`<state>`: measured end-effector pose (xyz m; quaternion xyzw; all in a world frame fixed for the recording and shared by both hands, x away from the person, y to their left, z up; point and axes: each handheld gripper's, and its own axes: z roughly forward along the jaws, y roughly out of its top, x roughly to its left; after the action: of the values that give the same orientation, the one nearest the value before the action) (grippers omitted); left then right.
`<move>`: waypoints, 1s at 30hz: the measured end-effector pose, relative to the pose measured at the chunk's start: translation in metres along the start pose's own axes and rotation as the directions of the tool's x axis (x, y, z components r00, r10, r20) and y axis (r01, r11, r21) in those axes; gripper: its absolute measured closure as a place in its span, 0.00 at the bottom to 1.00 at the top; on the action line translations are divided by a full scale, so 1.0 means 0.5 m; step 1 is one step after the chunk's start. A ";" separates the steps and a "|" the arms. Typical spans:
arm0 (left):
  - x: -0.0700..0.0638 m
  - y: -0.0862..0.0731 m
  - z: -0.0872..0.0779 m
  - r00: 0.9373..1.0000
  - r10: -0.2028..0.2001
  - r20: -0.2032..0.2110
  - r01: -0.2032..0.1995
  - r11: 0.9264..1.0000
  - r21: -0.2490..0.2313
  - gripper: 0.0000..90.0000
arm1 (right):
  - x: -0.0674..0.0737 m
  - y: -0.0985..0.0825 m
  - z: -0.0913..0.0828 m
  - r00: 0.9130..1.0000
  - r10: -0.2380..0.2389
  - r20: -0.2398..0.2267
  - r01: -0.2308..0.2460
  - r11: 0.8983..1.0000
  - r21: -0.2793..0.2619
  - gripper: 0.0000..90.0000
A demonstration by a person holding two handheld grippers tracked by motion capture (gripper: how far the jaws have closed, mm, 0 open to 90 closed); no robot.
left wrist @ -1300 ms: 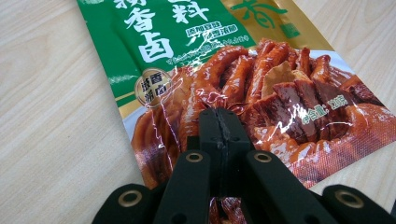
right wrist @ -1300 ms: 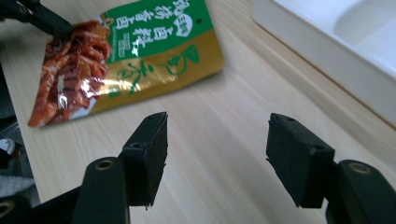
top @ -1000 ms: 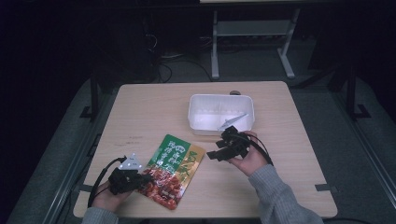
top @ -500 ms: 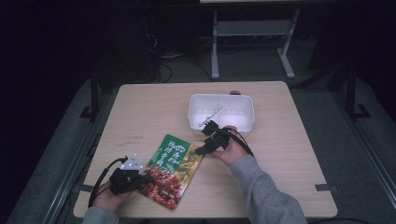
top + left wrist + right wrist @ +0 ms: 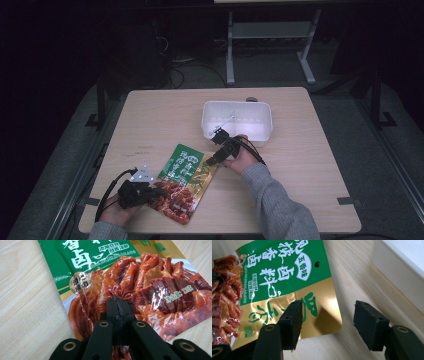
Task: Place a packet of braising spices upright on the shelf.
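Note:
A green and gold food pouch (image 5: 184, 181) printed with braised meat lies flat on the wooden table (image 5: 160, 115), left of centre near the front. My left gripper (image 5: 150, 192) is shut at the pouch's near left end. In the left gripper view its joined tips (image 5: 117, 302) rest over the meat picture on the pouch (image 5: 125, 272), and nothing shows between them. My right gripper (image 5: 214, 149) is open at the pouch's far right corner. Its jaws have just been closing a little. The gold corner of the pouch (image 5: 322, 312) lies in the gap between the pads (image 5: 292, 322), untouched.
A white rectangular tub (image 5: 250, 136) stands just behind the right hand, with a thin pale utensil (image 5: 227, 120) leaning inside. In the right gripper view the tub's wall (image 5: 402, 272) is close on the right. A small dark round thing (image 5: 251, 99) sits at the table's far edge.
The right hand has moved left and down, from beside the tub to the pouch's far right corner. The left hand and the pouch have stayed put.

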<state>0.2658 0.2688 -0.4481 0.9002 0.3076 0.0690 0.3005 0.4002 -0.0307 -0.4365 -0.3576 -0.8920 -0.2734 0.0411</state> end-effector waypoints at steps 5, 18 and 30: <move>0.000 0.000 0.001 1.000 -0.003 0.001 0.003 1.000 -0.002 1.00 | -0.002 0.002 0.009 1.000 0.008 -0.016 -0.008 1.000 0.012 0.48; -0.001 0.001 0.002 1.000 -0.002 0.001 0.002 1.000 0.000 1.00 | 0.017 0.010 0.001 0.998 -0.002 -0.055 0.002 1.000 0.006 0.56; -0.003 0.003 0.005 1.000 -0.001 -0.004 0.001 1.000 -0.001 1.00 | 0.031 0.013 -0.021 0.983 -0.005 -0.181 0.000 1.000 -0.028 0.68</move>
<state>0.2662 0.2656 -0.4492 0.8998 0.3085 0.0707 0.3003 0.3918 -0.0227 -0.4204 -0.3307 -0.8811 -0.3173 0.1169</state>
